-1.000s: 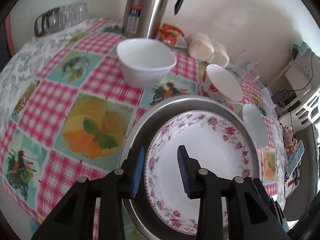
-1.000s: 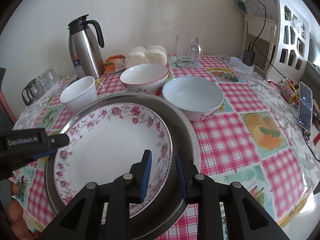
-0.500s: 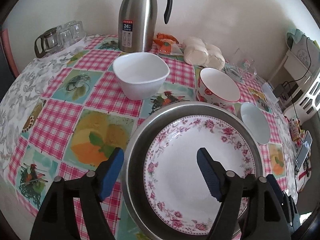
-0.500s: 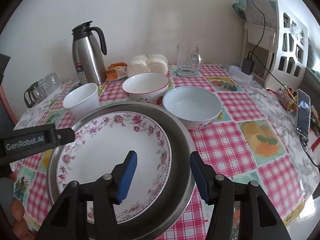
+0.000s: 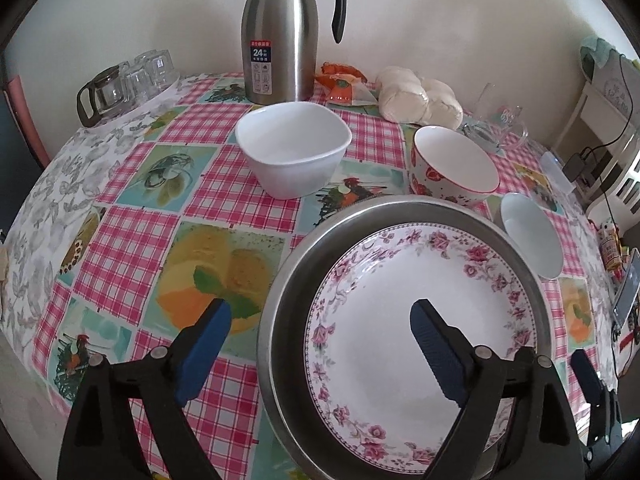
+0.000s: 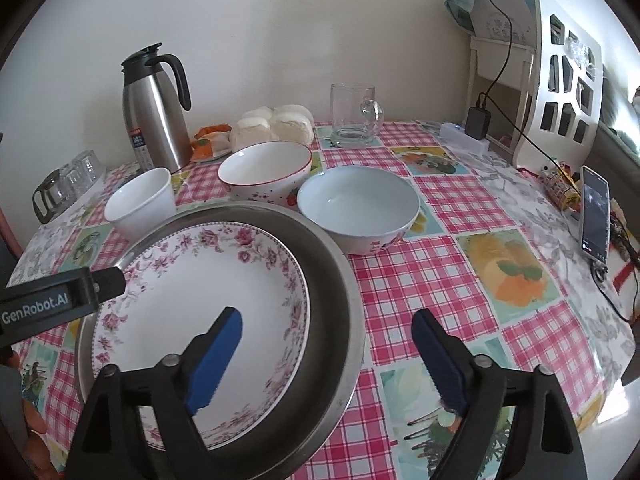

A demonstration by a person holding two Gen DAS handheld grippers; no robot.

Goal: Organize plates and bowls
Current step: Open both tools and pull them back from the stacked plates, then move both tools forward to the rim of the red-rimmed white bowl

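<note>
1. Grippers: left gripper (image 5: pixel 320 344) and right gripper (image 6: pixel 326 354) both spread wide, holding nothing.
2. Floral plate (image 6: pixel 200 304) sits nested in steel pan (image 6: pixel 336 288), lower left of right view.
3. Likely next: stack bowls. Pale bowl (image 6: pixel 358 208) is nearest the right gripper; red-rimmed bowl (image 6: pixel 266 172) and white square bowl (image 5: pixel 294 146) sit behind.
4. Pinch the rim squarely, lift vertically, clear the pan edge.

A table (image 6: pixel 440 280) covered in a pink-checked cloth with fruit and rooster pictures. At lower left sits a steel tray (image 6: pixel 340 312). Behind it stand a white square bowl (image 6: pixel 140 204), a red-rimmed bowl (image 6: pixel 264 172) and a pale blue bowl (image 6: pixel 360 204). Toward the top are a steel thermos jug (image 6: pixel 154 108), wrapped buns (image 6: pixel 276 126) and a glass mug (image 6: pixel 354 116); a phone (image 6: pixel 595 212) lies at far right.
</note>
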